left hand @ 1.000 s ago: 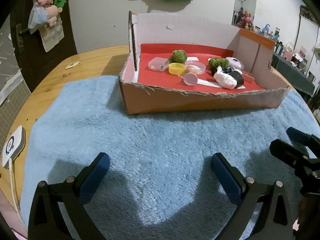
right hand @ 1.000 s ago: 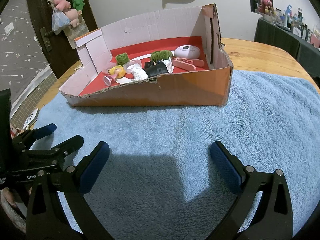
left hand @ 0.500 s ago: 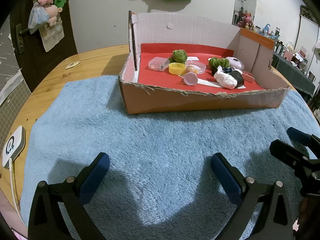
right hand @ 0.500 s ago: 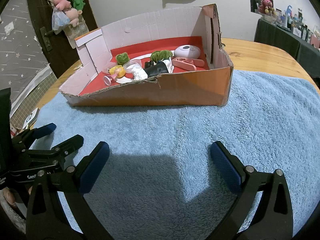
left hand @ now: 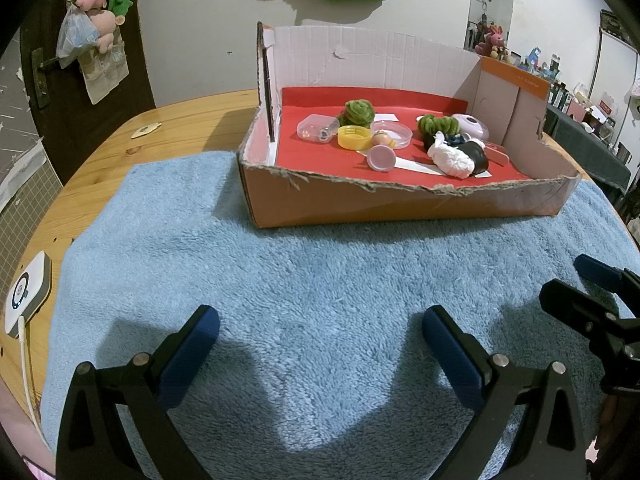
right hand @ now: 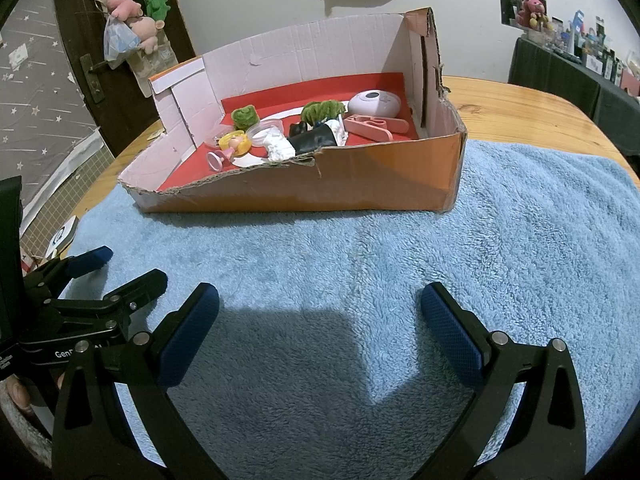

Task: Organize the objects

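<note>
A torn cardboard box (left hand: 400,204) with a red floor stands on the blue towel (left hand: 320,280); it also shows in the right wrist view (right hand: 360,184). Inside lie a yellow cap (left hand: 353,137), a clear case (left hand: 317,128), two green fuzzy balls (left hand: 357,111), a white wad (left hand: 450,160), a black item (right hand: 312,140), a pink tool (right hand: 376,125) and a white oval device (right hand: 374,103). My left gripper (left hand: 320,336) is open and empty above the towel, short of the box. My right gripper (right hand: 320,320) is open and empty, beside the left one.
The towel covers a round wooden table (left hand: 100,168). A white device with a cable (left hand: 26,296) lies at the table's left edge. A dark door with hanging plush toys (left hand: 96,4) is behind on the left. Cluttered shelves (left hand: 580,92) are on the right.
</note>
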### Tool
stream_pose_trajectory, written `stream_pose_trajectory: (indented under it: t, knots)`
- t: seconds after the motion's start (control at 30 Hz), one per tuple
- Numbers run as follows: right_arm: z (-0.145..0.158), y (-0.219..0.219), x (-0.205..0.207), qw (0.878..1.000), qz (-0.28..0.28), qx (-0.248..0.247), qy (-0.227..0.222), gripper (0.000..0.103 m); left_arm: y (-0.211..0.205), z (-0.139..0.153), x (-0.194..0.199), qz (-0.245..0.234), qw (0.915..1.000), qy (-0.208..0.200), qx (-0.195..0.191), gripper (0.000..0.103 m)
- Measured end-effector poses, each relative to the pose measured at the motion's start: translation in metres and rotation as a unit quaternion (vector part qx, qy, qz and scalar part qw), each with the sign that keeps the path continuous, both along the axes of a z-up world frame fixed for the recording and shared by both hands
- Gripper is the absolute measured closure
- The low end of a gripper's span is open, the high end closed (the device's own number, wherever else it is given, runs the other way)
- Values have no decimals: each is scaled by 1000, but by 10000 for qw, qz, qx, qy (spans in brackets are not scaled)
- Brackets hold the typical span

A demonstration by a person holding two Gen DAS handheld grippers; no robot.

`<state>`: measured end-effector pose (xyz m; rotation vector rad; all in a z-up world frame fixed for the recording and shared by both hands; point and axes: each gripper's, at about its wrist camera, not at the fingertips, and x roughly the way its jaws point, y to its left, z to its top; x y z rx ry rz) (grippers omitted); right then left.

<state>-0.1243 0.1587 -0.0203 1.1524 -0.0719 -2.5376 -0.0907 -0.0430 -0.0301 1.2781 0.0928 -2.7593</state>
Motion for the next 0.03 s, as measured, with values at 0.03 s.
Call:
stream_pose_trajectory:
  t: [0.03]
  knots:
    - [0, 0, 0, 10000, 0, -1, 0, 0, 0, 0, 0, 0, 10000, 0, 1, 0]
